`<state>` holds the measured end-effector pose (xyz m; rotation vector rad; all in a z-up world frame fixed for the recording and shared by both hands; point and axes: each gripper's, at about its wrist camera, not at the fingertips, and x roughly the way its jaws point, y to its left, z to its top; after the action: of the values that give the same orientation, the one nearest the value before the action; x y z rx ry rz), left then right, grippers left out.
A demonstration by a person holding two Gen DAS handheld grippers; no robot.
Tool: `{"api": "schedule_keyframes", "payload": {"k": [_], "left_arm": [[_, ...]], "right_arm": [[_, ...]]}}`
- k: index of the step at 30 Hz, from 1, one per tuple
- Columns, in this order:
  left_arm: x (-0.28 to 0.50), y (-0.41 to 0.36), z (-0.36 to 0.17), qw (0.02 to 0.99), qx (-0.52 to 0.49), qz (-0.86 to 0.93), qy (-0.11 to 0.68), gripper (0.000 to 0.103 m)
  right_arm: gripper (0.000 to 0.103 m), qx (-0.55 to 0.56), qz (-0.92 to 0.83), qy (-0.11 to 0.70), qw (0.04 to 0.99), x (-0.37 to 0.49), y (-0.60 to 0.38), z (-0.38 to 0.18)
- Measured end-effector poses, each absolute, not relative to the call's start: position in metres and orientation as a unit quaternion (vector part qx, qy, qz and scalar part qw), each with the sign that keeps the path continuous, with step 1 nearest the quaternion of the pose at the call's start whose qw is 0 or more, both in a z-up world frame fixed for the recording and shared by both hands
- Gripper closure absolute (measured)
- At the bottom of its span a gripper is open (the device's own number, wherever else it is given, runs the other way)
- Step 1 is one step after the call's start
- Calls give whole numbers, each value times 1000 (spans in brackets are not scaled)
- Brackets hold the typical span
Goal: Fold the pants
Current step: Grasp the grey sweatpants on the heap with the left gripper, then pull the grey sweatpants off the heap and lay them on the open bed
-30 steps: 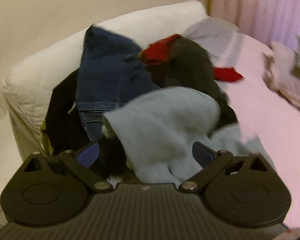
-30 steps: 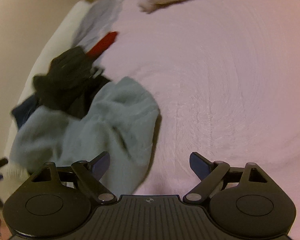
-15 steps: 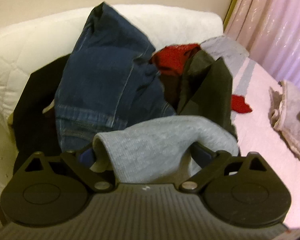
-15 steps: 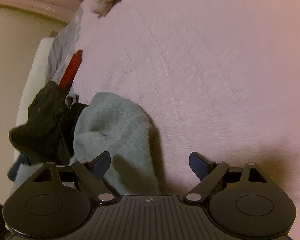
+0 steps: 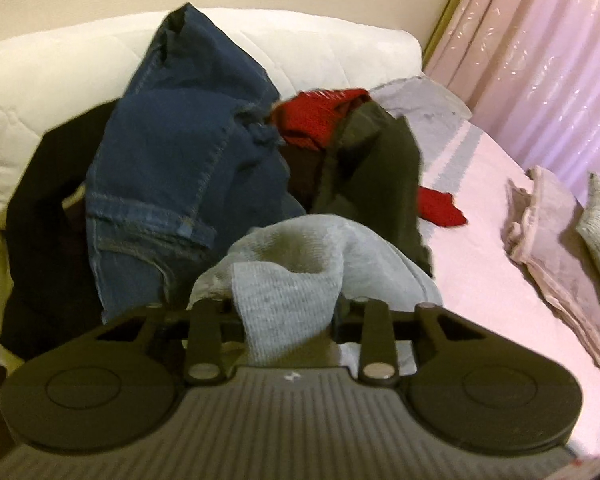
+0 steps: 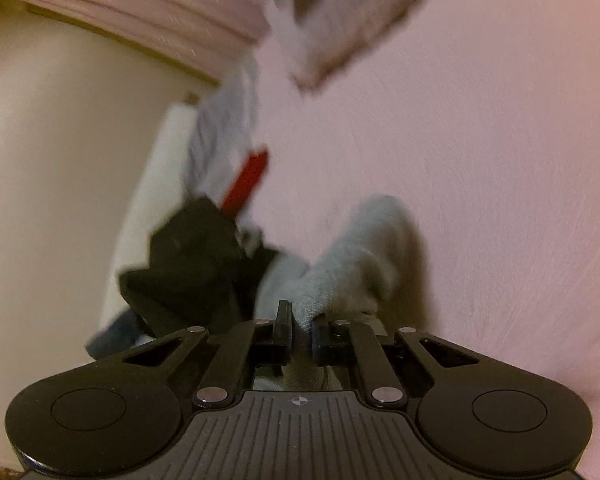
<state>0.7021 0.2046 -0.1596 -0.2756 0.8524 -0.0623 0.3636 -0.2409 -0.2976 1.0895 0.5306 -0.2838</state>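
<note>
A second ago both my grippers stood wide open over the laundry; since then each has come down onto the soft pale grey knitted pants (image 5: 288, 280) and drawn its jaws in. My left gripper (image 5: 288, 312) is closing with a thick bunch of that grey cloth between its fingers, the pads already pressing into it. My right gripper (image 6: 300, 328) is clenched on a thin pinch of the same cloth, the jaws nearly together.

The pants lie at the near edge of the heap on the pink bedspread (image 5: 492, 280), in front of the dark blue denim jeans (image 5: 180, 160) and touching a crumpled black garment (image 5: 376, 168); a red knitted piece (image 5: 316, 120) shows behind, and a white quilted pillow (image 5: 60, 72) backs the pile.

I judge this to be the pick-up step: I have the pants in both hands but nothing is spread or folded yet. Next I would need to lift them clear of the heap, without dragging the black garment along, and lay them flat on the bare pink cloth.

They are still bunched, so I cannot tell waistband from legs, nor which way their long axis runs; in the right wrist view the lump stretches away from my fingers across the bedspread.
</note>
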Motion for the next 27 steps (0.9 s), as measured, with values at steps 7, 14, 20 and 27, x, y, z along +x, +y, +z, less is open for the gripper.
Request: {"api": "schedule_keyframes", "payload": {"k": [7,14,20,27], "left_arm": [[647,106,-148,888,-140,-121,420,77],[619,-82,-105,868,-154,-268,388,77],[573,-214,-26,875,-191,-365,255,65],[492,-255,-110,892,-58,-243,376,36]], "right_arm": [[98,474,-218,146,840,250,-332,-199],[99,392,-304,23,868,137,-439,-89],[99,279,-309,-89,905,36,-501,2],[81,312,-391,102,860,-93,-524,-79]]}}
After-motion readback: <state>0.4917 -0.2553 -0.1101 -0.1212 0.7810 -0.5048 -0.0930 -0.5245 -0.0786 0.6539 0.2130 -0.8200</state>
